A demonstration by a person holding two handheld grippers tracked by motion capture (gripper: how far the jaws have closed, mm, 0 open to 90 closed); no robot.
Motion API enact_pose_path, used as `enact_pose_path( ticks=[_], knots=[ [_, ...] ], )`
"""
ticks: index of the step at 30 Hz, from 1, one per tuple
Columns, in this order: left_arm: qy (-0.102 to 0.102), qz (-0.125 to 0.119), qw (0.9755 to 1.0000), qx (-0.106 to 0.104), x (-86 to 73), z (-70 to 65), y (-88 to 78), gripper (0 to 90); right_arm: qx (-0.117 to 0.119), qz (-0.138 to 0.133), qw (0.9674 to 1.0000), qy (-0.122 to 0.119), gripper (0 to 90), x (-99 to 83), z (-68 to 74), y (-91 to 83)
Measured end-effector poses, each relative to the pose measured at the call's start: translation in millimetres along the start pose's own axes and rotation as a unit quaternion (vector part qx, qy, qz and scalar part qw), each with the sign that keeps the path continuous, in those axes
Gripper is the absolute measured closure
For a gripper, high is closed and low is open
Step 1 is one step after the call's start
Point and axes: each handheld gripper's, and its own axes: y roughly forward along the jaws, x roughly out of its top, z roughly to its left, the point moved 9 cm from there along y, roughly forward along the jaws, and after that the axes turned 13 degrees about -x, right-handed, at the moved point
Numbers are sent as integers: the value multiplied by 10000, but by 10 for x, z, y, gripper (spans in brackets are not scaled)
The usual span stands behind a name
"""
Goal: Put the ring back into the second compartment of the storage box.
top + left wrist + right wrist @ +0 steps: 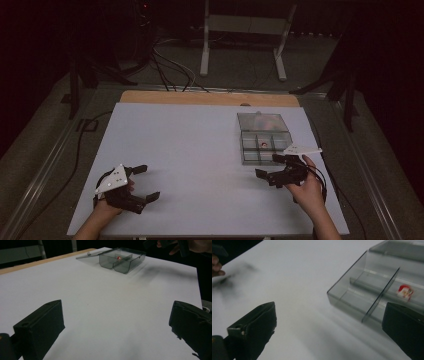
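White sheeting covers the table (200, 150), with a strip of bare wood along its far edge. A translucent grey plastic organiser box (263, 141) sits on the right half of the table, its lid (262, 121) swung open and lying flat on the far side. Internal dividers split the box into several compartments. 1 small red-and-white object (263, 144) lies in a middle compartment; its identity cannot be determined.

Left gripper (145, 182): held in the person's left hand (112, 192) near the front-left area of the table, well apart from the box. Both jaws stand wide apart with nothing between them. The left gripper view confirms bare white surface between the 2 jaws.

Right gripper (270, 167): held in the person's right hand (307, 190) just beside the near side of the box. Both jaws stand apart and hold nothing. In the right gripper view, the box corner lies just ahead of the right-side jaw, and the red-and-white object (404, 292) sits behind a divider.
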Motion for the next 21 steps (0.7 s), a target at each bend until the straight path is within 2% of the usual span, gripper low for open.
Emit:
enact_pose_path(
  ticks=[4,7,10,12,21],
  knots=[
    [7,7,10000,-5,0,-4,1,9,57,211,9998,-33,0,-164,26,13],
    [-2,4,10000,-4,-1,-1,0,9,92,205,9997,-135,0,-258,36,9],
    [11,16,10000,-9,-2,-4,3,10,141,236,9995,-134,0,-352,37,8],
    [16,21,10000,-11,-3,-6,4,9,95,319,9993,-180,0,-415,31,3],
    [22,52,10000,-14,-7,-5,9,10,71,377,9991,-185,0,-523,15,6]
  ],
)
